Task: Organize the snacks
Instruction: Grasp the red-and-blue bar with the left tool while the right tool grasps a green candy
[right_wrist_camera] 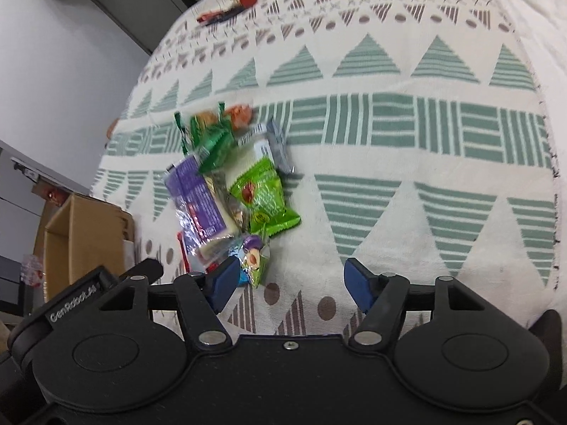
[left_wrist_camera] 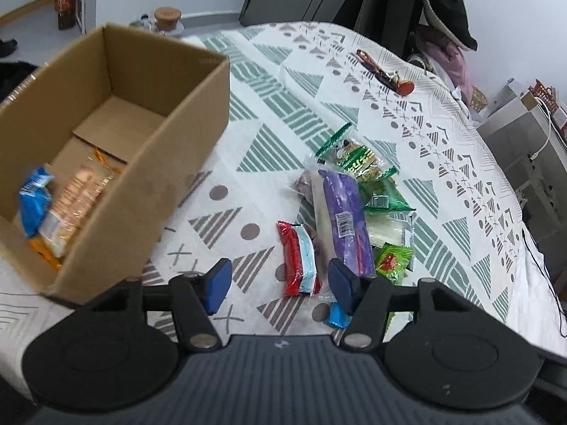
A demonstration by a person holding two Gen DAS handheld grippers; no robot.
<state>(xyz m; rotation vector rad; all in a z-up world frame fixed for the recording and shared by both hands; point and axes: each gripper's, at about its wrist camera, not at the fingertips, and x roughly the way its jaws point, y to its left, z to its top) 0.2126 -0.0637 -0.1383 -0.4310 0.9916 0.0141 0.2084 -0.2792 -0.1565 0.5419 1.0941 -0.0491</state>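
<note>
A cardboard box (left_wrist_camera: 198,113) stands open at the left of the patterned tablecloth, with a blue packet (left_wrist_camera: 33,200) and an orange biscuit pack (left_wrist_camera: 76,200) inside. A pile of snacks lies to its right: a purple pack (left_wrist_camera: 345,216), a red and white bar (left_wrist_camera: 299,258), green packets (left_wrist_camera: 358,159) and a lime green pouch (left_wrist_camera: 391,262). My left gripper (left_wrist_camera: 280,285) is open just before the red bar, holding nothing. In the right wrist view the same pile shows the purple pack (right_wrist_camera: 196,194) and lime pouch (right_wrist_camera: 265,194). My right gripper (right_wrist_camera: 288,281) is open and empty beside the pile's near end.
A red and black object (left_wrist_camera: 384,72) lies at the far side of the cloth (left_wrist_camera: 283,81). Dark coats (left_wrist_camera: 425,3) hang on a chair behind the table. A metal rack (left_wrist_camera: 524,131) stands right of the table edge. A jar with a cork lid (left_wrist_camera: 167,17) sits beyond the box.
</note>
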